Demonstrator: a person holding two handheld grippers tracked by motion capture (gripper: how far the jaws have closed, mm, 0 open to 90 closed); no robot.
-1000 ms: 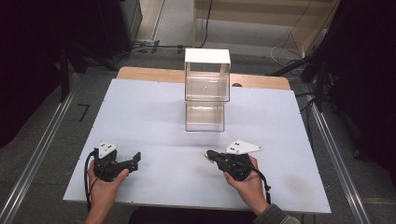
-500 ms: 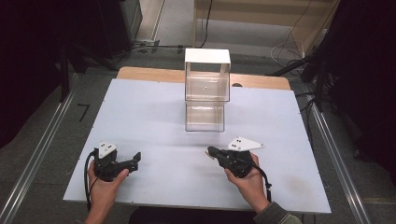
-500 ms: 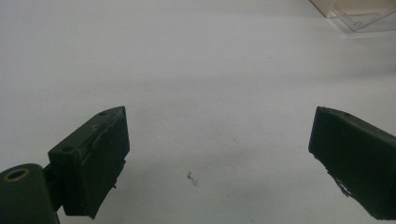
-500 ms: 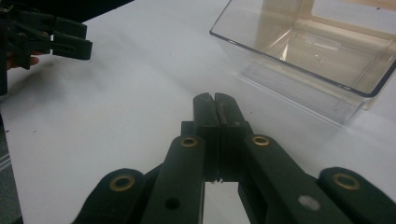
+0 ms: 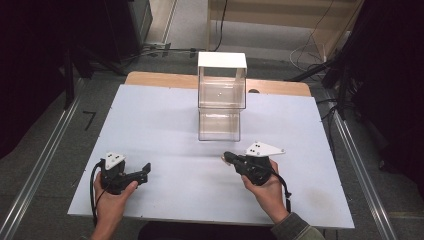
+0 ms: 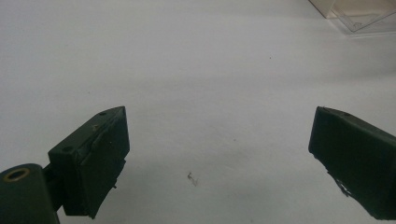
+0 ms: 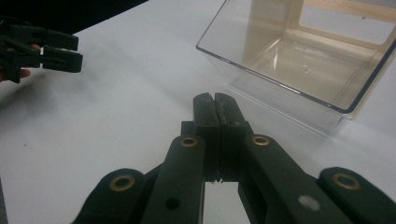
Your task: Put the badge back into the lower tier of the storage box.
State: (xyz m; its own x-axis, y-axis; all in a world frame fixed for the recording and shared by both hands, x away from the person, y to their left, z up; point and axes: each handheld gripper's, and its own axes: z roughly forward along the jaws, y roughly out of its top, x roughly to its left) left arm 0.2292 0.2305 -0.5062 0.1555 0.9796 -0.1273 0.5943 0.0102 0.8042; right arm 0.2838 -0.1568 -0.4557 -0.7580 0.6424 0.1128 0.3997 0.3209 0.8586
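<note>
Two clear plastic boxes stand stacked at the middle of the white table [image 5: 165,115]: a lower open bin [image 5: 219,125] and an upper box [image 5: 222,82] with a white top. My right gripper [image 5: 227,157] lies just in front of the lower bin, pointing left and toward it. In the right gripper view its jaws [image 7: 215,99] are pressed together with nothing between them, and the bin [image 7: 299,60] is close ahead to the right. My left gripper [image 5: 146,170] rests at the front left. In the left gripper view it [image 6: 217,116] stands wide open over bare table.
The corner of the clear bin [image 6: 359,16] sits at the top right of the left gripper view. A wooden strip [image 5: 165,80] runs along the table's far edge. Metal rails [image 5: 45,155] flank both sides. Dark equipment and cables lie on the floor beyond.
My right gripper has crept slightly toward the clear boxes. The left gripper has stayed where it was.
</note>
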